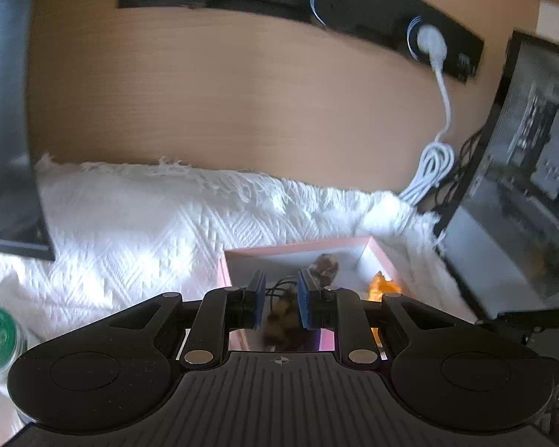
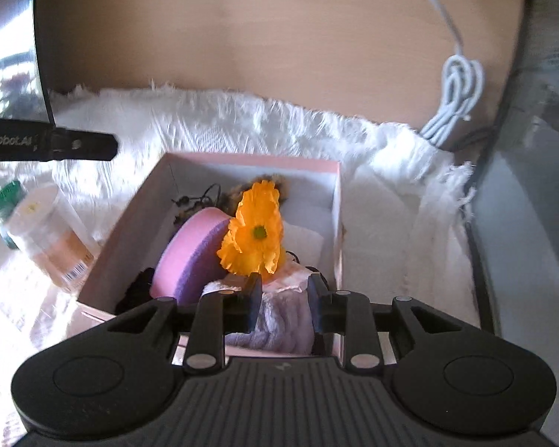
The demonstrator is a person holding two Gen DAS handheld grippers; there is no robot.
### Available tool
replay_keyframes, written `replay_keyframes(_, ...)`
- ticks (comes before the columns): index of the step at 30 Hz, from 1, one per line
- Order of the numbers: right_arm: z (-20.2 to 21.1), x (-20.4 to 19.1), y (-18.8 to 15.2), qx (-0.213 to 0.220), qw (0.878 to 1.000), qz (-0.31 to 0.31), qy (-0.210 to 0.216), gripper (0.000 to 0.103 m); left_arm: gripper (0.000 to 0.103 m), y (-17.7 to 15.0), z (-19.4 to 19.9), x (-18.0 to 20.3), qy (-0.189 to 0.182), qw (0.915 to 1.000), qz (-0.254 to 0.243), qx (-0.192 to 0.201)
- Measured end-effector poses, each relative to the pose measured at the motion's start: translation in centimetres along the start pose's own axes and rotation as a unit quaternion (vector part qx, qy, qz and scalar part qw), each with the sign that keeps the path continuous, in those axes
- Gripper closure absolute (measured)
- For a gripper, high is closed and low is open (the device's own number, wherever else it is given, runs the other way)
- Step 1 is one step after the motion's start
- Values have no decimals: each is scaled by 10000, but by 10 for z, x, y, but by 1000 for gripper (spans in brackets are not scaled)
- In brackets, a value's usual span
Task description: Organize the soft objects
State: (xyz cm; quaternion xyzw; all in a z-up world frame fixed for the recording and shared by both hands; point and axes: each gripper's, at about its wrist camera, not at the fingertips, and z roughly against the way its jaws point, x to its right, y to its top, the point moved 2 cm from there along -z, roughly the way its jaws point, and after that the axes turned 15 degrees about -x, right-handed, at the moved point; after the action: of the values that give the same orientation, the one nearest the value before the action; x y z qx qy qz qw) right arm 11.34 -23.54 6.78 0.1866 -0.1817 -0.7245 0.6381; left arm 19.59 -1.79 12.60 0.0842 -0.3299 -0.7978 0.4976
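A pink box (image 2: 138,219) stands on a white fringed cloth (image 2: 242,126). In it lie an orange fabric flower (image 2: 255,232), a pink and purple sponge (image 2: 193,257), a brown furry toy with black cords (image 2: 238,193) and a pale lilac towel (image 2: 283,320). My right gripper (image 2: 284,290) is open, its jaws either side of the lilac towel at the box's near end. In the left wrist view my left gripper (image 1: 281,290) is open above the box (image 1: 298,247), with the brown furry toy (image 1: 322,268) between and beyond its blue pads (image 1: 305,296). The flower (image 1: 382,287) shows at the right.
A clear jar (image 2: 52,238) and a green-lidded bottle (image 2: 5,195) stand left of the box. A coiled white cable (image 1: 432,164) hangs from a wall socket. A dark monitor (image 1: 521,171) stands on the right, a dark panel (image 1: 3,111) on the left. A wooden wall is behind.
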Motion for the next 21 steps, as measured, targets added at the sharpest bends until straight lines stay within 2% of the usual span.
replay_keyframes(2,6,-4,-5,52,10000,-55,19,76,82,-9,5,-4,-80,9999,83,90)
replay_keyframes(5,-1,-16,-6,-124,9999,-73,0,76,82,-24,8,-4,-95,9997,160,142)
replay_keyframes(9,-25,-34,8,-258,9991,321,71,76,82,-52,18,0,67,9987,457,217)
replay_keyframes(13,-59,-33,26,-478,9970,385,470,76,82,-82,34,6,644,9960,522,336)
replay_keyframes(14,-63,-31,27,-450,9966,440,536,76,82,-91,39,5,793,9936,722,355)
replay_keyframes(17,-52,-32,18,-116,9950,861,494,75,82,-121,45,4,924,9875,1210,396)
replay_keyframes(18,-44,-32,12,71,9938,1015,457,73,82,-132,45,5,1095,9852,1271,354)
replay_keyframes(20,-23,-26,-1,590,9902,1193,415,51,82,-156,42,5,1412,9772,1566,256)
replay_keyframes(21,-14,-23,-7,787,9883,1224,465,45,82,-167,41,5,1463,9738,1725,225)
